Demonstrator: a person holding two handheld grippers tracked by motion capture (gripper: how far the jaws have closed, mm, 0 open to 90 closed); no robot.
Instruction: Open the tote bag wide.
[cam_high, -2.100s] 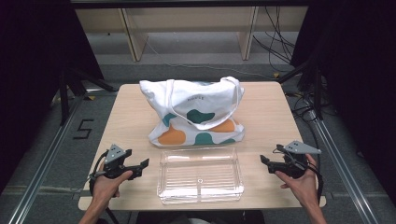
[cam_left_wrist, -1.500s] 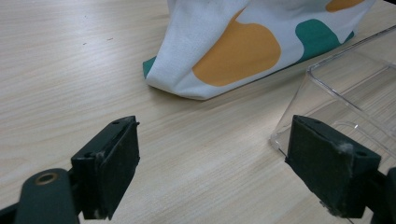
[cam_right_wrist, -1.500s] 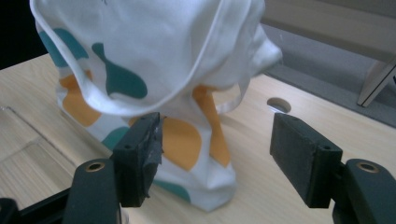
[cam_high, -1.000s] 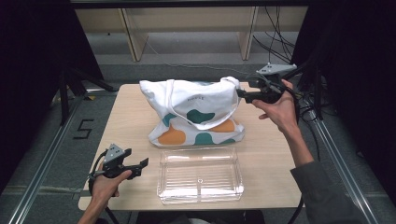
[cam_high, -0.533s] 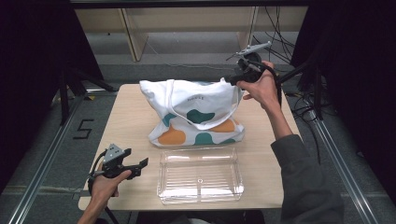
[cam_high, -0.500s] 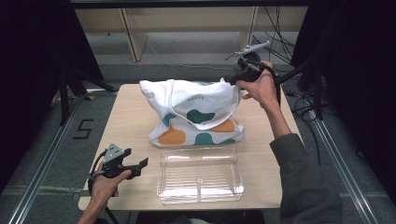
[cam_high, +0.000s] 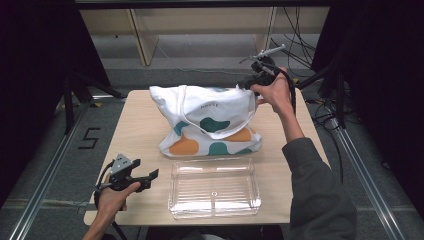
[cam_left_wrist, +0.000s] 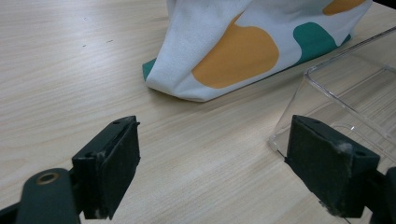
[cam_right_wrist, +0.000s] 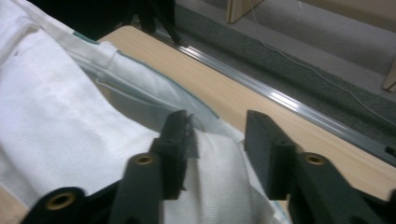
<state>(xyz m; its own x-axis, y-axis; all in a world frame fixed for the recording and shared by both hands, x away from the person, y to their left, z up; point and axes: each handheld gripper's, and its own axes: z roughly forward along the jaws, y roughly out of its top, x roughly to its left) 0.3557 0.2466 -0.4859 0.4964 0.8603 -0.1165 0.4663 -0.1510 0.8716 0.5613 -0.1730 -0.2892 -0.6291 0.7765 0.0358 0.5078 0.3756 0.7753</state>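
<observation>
**Grippers at the bag and the table corner**

Bag (cam_high: 207, 120) is sitting on the far half of the table (cam_high: 135, 125), white cloth with orange and teal blobs, slumped but standing, its open mouth facing up. We are seeing a clear tray (cam_high: 214, 187) lying just in front of it on the near half, open side up, close to the bag's bottom edge.

We are holding the right gripper (cam_high: 248, 82) at the bag's upper right corner, with the right hand (cam_high: 274, 92) reaching over from the table's right side. In the right gripper view its jaws are standing part way apart, one on each side of a fold of white cloth at the bag's rim; the left jaw is touching or nearly touching the cloth, and we cannot tell whether the other is. They are not pressing the fold flat.

We are resting the left gripper (cam_high: 150, 176) near the table's front left corner, in the left hand (cam_high: 112, 195), pointing toward the tray. In the left gripper view its jaws are spread wide with bare wood between them; the bag's orange patch is lying ahead, and the tray's corner is showing just beside the right jaw.
</observation>
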